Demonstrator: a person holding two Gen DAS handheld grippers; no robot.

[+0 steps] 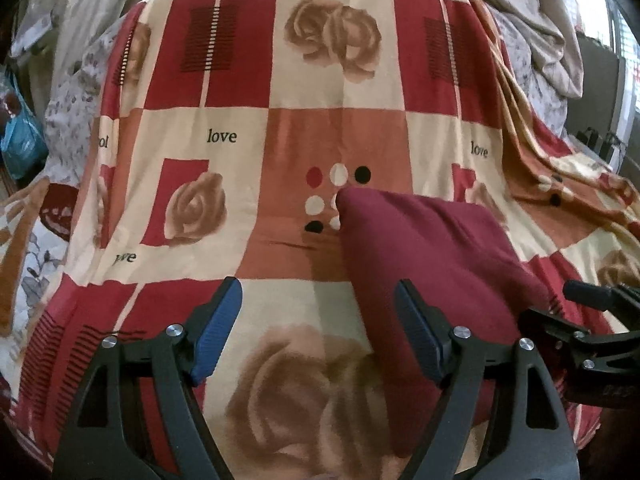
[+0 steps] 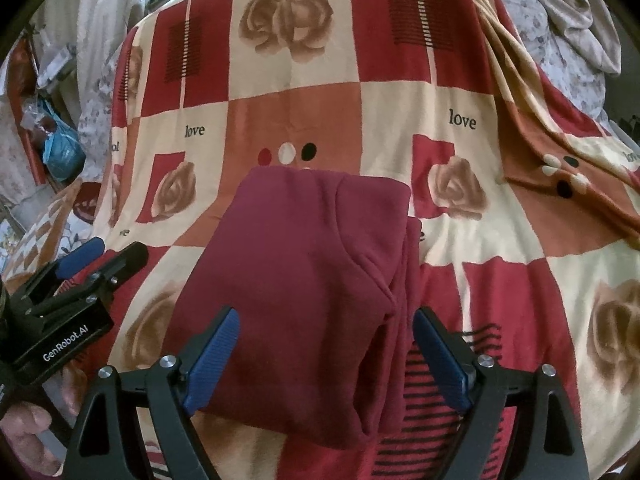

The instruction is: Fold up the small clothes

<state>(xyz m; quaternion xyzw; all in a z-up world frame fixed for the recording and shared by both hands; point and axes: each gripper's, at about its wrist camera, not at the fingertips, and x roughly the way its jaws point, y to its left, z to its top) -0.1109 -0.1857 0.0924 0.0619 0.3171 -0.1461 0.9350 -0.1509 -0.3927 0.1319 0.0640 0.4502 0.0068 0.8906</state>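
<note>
A dark red garment (image 2: pixel 296 280) lies folded into a compact block on the patterned blanket (image 2: pixel 500 240). It also shows in the left wrist view (image 1: pixel 432 264), right of centre. My right gripper (image 2: pixel 326 356) is open and empty, its blue pads (image 2: pixel 212 360) standing either side of the garment's near edge, just above it. My left gripper (image 1: pixel 318 332) is open and empty over the blanket, its right pad (image 1: pixel 420 332) at the garment's left edge. The left gripper also shows in the right wrist view (image 2: pixel 100 256) at the left.
The blanket (image 1: pixel 224 128) with red and cream squares, roses and "love" print covers the bed. Bunched bedding (image 2: pixel 580 20) lies at the far right, with a folded-over blanket edge (image 2: pixel 560 168). A blue bag (image 2: pixel 60 152) and clutter sit off the left side.
</note>
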